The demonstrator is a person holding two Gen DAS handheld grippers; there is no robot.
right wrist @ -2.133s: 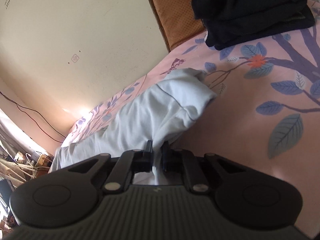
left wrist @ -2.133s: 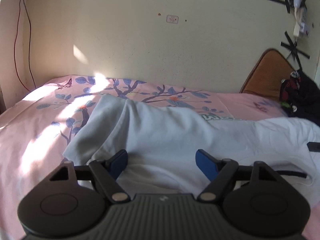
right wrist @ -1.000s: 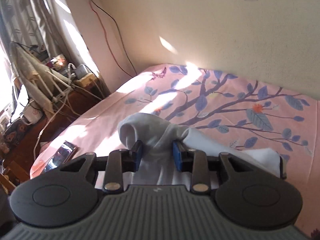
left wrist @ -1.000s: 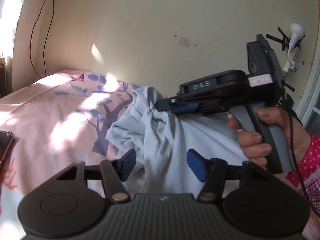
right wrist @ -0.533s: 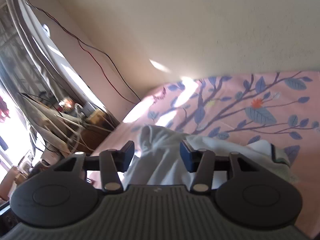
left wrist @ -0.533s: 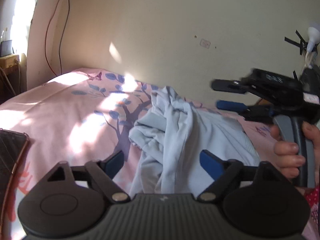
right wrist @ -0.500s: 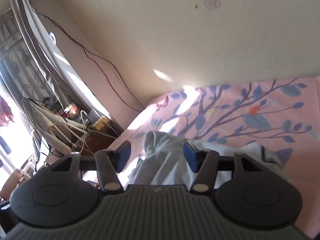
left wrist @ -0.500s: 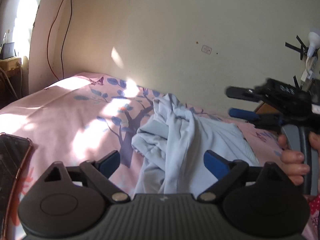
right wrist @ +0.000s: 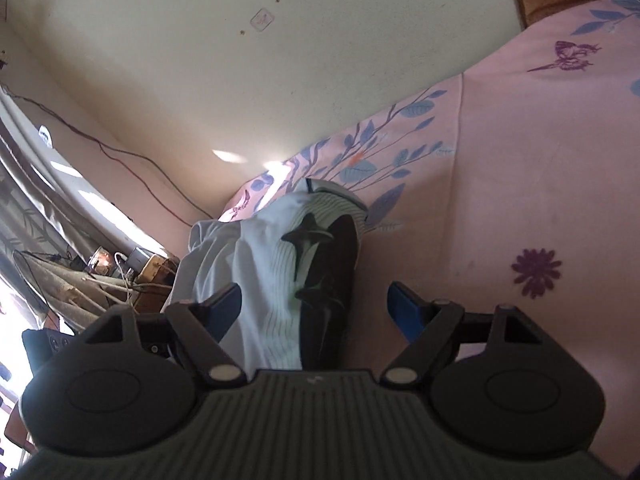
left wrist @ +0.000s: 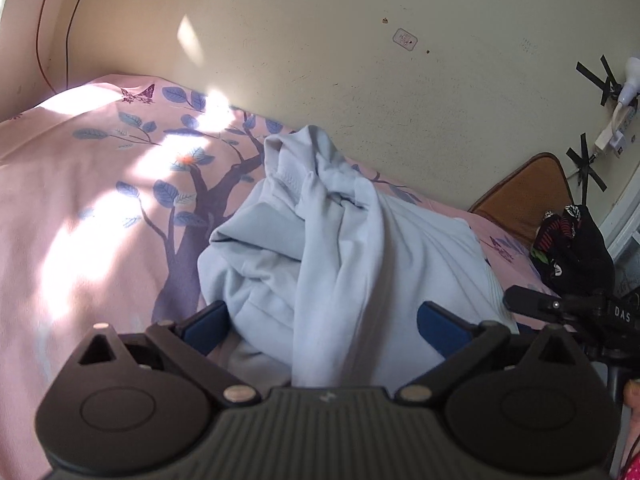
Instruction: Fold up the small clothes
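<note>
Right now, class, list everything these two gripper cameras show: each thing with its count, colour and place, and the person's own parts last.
Garment: one, pale blue, bunched on the bed between the left gripper's open fingers, not pinched.
Bedsheet: one, pink with blue leaves and a tree print, under the garment.
Dark clothes pile: one, black with red, far right on the bed.
Brown cushion: one, against the wall beside the pile.
Wall: cream, behind the bed.
Cable: one, dark, along the wall.
Black tape strips: several, on the wall at right.
Left gripper: black, blue pads, open.
Right gripper: black, blue pads, open over the garment.
</note>
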